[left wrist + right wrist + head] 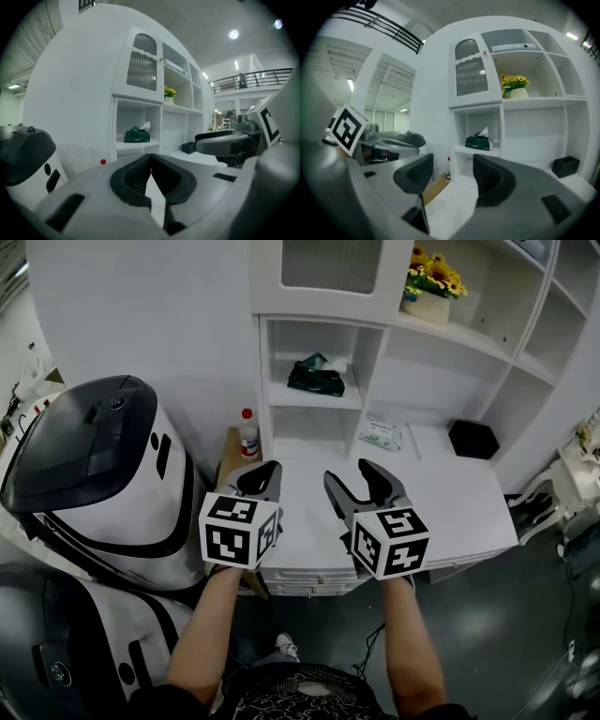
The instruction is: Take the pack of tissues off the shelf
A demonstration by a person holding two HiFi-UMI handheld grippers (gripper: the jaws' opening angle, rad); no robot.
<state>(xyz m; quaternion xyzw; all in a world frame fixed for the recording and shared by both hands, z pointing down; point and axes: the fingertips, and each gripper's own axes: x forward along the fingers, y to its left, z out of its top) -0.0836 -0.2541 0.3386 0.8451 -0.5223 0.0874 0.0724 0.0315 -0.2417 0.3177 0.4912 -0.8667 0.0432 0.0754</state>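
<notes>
A dark green pack of tissues (316, 377) with a white tissue sticking out lies on a middle shelf of the white shelf unit (309, 401); it also shows as the green pack (137, 135) in the left gripper view and as the green pack (478, 141) in the right gripper view. Both grippers hover side by side over the white counter (459, 512), well short of the shelf. My left gripper (264, 472) is shut with nothing in it, jaw tips touching. My right gripper (354, 474) stands open and empty.
A white bottle with a red cap (248, 433) stands left of the shelf unit. A flat white packet (381, 433) and a black box (472, 439) lie on the counter's back. Yellow flowers (433, 279) sit on an upper shelf. A large white-and-black machine (103, 484) fills the left.
</notes>
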